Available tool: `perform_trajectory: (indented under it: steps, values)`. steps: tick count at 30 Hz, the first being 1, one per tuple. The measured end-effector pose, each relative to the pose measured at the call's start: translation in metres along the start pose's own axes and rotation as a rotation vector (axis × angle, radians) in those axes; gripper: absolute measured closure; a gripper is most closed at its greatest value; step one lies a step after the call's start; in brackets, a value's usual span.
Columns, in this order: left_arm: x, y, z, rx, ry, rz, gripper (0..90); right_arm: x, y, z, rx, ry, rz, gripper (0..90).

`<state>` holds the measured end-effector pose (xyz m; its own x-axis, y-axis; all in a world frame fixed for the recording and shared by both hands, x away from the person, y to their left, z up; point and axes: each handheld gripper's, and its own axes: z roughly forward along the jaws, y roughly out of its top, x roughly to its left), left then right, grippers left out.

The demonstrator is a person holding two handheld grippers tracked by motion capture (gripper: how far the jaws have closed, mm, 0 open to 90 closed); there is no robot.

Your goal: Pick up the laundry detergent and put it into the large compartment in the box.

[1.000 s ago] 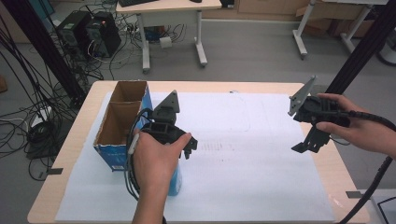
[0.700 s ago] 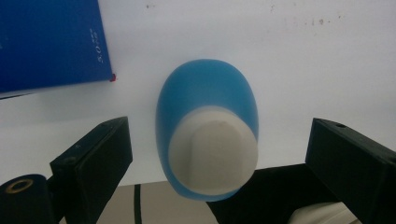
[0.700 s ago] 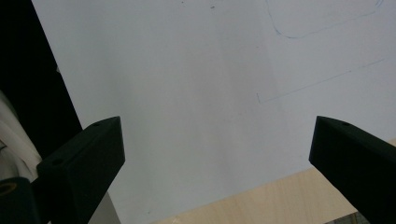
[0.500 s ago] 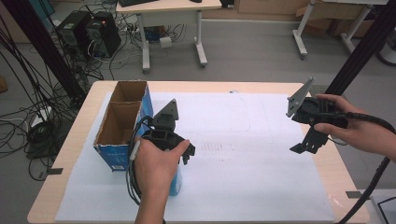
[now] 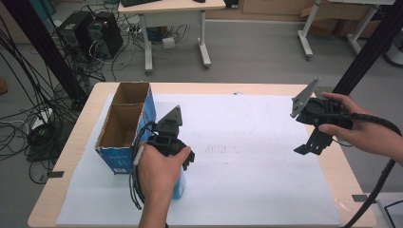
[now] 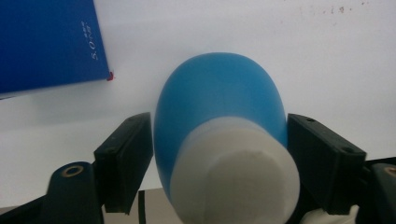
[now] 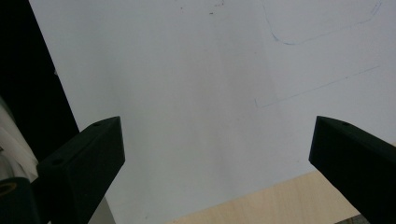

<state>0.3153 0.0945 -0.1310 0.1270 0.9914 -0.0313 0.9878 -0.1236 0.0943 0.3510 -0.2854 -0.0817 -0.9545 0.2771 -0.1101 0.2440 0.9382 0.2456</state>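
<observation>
A blue bottle (image 6: 219, 102) with a white cap (image 6: 233, 172) lies between the jaws of my left gripper (image 6: 219, 158). The jaws have just been closing, and both pads now press on the bottle's sides. In the high view the left gripper (image 5: 183, 161) sits right of the box, and the hand covers most of the bottle (image 5: 179, 189). An open-topped blue cardboard box (image 5: 124, 124) with two compartments stands at the left; its blue side (image 6: 46, 42) is near the bottle. My right gripper (image 5: 311, 145) hovers open at the table's right, and nothing is between its jaws (image 7: 215, 158).
A white paper sheet (image 5: 237, 142) with faint pencil outlines covers most of the wooden table (image 5: 332, 171). The right gripper is near the sheet's right edge. Beyond the table are a desk, computer towers and cables on the floor.
The left gripper's jaws have closed onto the blue bottle, with the hand shifting slightly down over it. The right gripper has stayed where it was.
</observation>
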Motion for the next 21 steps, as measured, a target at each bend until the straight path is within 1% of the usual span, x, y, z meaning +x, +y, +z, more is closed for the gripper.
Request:
perform_trajectory:
  steps: [1, 3, 4, 12, 15, 21]
  values:
    - [-0.0011, -0.0001, 0.0001, -0.001, 0.004, 0.008, 34.1, -0.0001, -0.0005, 0.0001, -0.004, -0.001, -0.003, 3.3]
    - [-0.0056, -0.0003, 0.0002, -0.001, 0.028, 0.025, 35.6, 0.0000, -0.0003, -0.0001, -0.001, 0.000, -0.001, 3.3]
    - [-0.0049, -0.0008, 0.0002, -0.003, 0.025, 0.025, 36.8, 0.0002, -0.0001, -0.0004, 0.001, -0.001, 0.002, 3.3]
    - [-0.0022, -0.0011, -0.0004, -0.005, 0.015, 0.024, 37.4, -0.0012, -0.0014, 0.0005, -0.005, -0.001, -0.003, 3.3]
    - [-0.0020, -0.0014, -0.0006, -0.007, 0.015, 0.037, 37.7, -0.0015, -0.0021, 0.0007, -0.007, 0.000, 0.000, 3.3]
    - [0.0003, 0.0004, -0.0023, 0.002, 0.011, 0.045, 37.9, -0.0023, -0.0030, 0.0003, -0.012, -0.001, -0.002, 3.3]
